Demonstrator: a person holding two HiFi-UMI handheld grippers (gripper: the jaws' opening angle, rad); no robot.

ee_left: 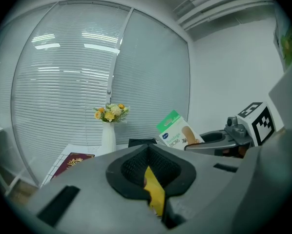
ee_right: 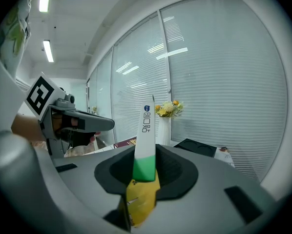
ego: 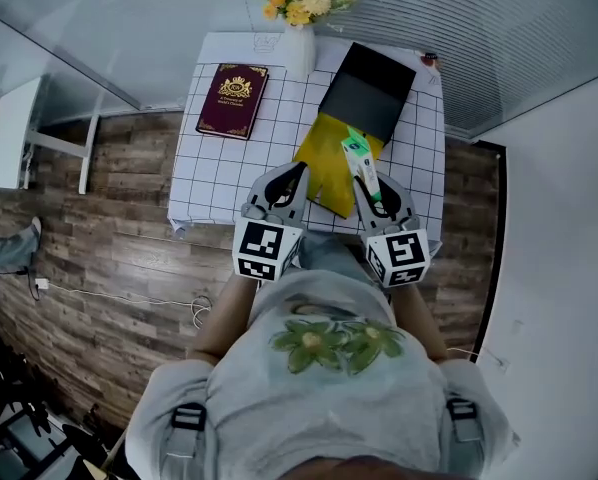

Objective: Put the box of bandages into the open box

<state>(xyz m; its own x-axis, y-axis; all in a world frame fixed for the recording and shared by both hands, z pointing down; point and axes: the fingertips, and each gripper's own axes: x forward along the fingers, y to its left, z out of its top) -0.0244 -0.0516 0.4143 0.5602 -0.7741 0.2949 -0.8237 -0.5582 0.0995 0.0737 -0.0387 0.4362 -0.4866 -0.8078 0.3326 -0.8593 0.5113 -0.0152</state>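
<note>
While the head view shows my right gripper (ego: 367, 183) holding the box of bandages (ego: 356, 150) over the open box (ego: 374, 83), the left gripper view shows my left gripper (ee_left: 151, 177) pinching what seems its yellow flap (ee_left: 156, 196); the right gripper view confirms the clamp on the bandages. Next, I think, I must lower and release inside.

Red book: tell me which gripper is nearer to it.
Left. The left gripper, shut on the edge of the yellow box, is down-right of the red book in the head view. The right gripper, holding the bandage box, lies farther right.
</note>
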